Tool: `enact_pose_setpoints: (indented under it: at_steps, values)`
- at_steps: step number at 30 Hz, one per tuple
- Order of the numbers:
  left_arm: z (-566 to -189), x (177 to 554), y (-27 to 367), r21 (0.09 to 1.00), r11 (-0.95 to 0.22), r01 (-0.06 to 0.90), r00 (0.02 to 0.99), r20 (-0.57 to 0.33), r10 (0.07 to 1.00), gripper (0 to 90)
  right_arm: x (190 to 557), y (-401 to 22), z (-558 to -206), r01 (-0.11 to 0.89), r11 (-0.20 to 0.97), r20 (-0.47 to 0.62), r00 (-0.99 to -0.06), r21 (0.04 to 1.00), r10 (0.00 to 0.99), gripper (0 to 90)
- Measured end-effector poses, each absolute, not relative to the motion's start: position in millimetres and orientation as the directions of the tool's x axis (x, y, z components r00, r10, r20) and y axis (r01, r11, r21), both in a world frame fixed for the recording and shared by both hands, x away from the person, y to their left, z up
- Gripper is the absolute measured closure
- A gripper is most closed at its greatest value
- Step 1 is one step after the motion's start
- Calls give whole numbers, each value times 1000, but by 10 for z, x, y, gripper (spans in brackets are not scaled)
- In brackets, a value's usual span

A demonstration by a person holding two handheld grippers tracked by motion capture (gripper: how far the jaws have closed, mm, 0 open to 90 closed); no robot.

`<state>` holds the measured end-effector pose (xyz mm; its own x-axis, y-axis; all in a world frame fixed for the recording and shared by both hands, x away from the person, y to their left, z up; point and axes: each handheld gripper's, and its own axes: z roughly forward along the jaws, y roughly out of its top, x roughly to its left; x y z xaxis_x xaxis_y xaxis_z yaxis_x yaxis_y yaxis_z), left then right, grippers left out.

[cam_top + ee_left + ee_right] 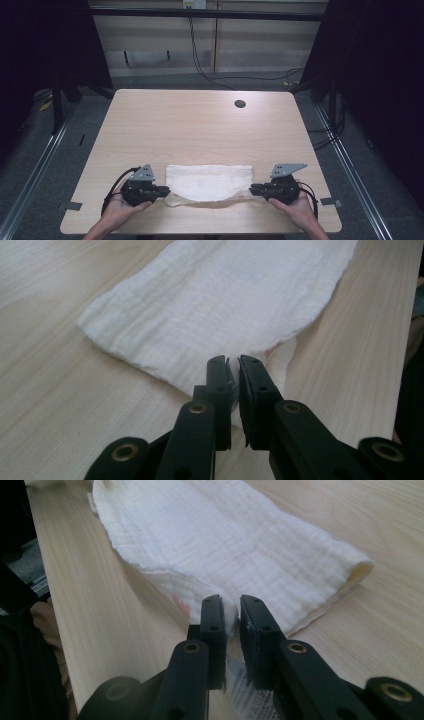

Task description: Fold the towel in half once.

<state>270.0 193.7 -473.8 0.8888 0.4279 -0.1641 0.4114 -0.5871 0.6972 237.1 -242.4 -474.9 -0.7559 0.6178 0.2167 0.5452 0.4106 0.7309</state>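
While spread flat near the front edge, a folded white muslin cloth (209, 182) is seen on the pale wooden surface (200, 125).
Its near corners are set between the slightly parted jaws of the left claw (166, 191) and right claw (251, 189); a firm pinch cannot be told.

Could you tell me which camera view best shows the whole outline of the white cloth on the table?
The high view: the folded white cloth lies complete between both grippers near the table's front edge. The left gripper view shows just one end, close up, running off the frame's top; the right gripper view shows the other end likewise.
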Motion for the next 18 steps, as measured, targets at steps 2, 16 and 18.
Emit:
enact_pose_setpoints:
  at_steps: [2, 16, 18]
  values:
    - [-4731, 2681, 1933, 692, -595, 410, 894, -174, 414, 815, 2364, -2423, -4758, 552, 409, 231, -757, 726, 612, 777]
    - [-4669, 2796, 2010, 727, -521, 448, 865, -204, 459, 680, 2367, -2441, -4683, 543, 380, 242, -758, 749, 606, 637]
    - [-4683, 2845, 1997, 726, -518, 452, 861, -203, 467, 682, 2372, -2458, -4632, 533, 364, 238, -757, 764, 609, 633]
